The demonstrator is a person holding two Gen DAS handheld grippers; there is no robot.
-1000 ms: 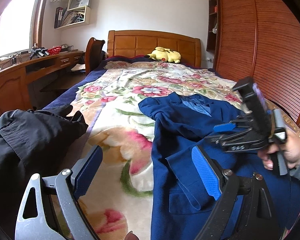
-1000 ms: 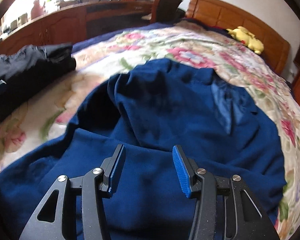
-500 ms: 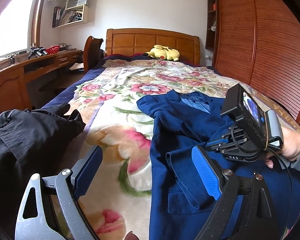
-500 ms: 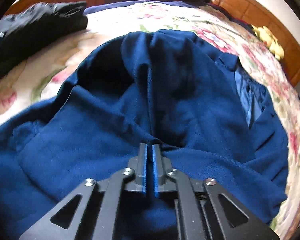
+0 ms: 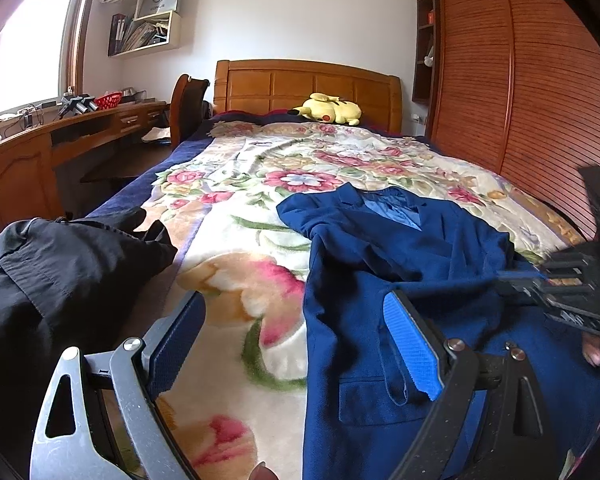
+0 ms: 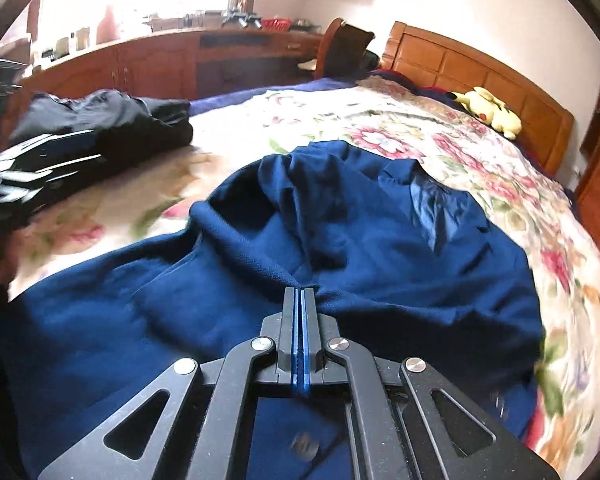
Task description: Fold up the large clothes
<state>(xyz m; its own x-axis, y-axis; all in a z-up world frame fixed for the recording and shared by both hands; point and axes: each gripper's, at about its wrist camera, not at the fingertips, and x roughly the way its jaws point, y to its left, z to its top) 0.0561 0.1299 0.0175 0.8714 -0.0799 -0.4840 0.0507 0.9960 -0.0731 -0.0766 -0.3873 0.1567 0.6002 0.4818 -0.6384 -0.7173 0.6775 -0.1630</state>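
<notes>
A dark blue jacket [image 5: 400, 248] lies spread on the floral blanket, collar toward the headboard. My right gripper [image 6: 300, 292] is shut, and a raised fold of the blue jacket [image 6: 380, 240] is pinched between its pads and bunches toward them. In the left wrist view that right gripper [image 5: 560, 292] sits at the frame's right edge, held by a hand [image 5: 592, 352]. My left gripper [image 5: 294, 308] hangs open over the blanket by the jacket's left edge, with nothing between its pads. It shows blurred at the left of the right wrist view [image 6: 40, 168].
A black garment [image 5: 60, 280] is heaped at the bed's left edge. A yellow plush toy [image 5: 328, 108] rests by the wooden headboard [image 5: 300, 84]. A slatted wardrobe [image 5: 540, 100] lines the right side. A desk [image 5: 60, 132] and chair [image 5: 188, 108] stand on the left.
The right gripper's jaws shut on a fold of the blue jacket and drew it rightward, toward the edge of the left wrist view. The left gripper stayed still and open.
</notes>
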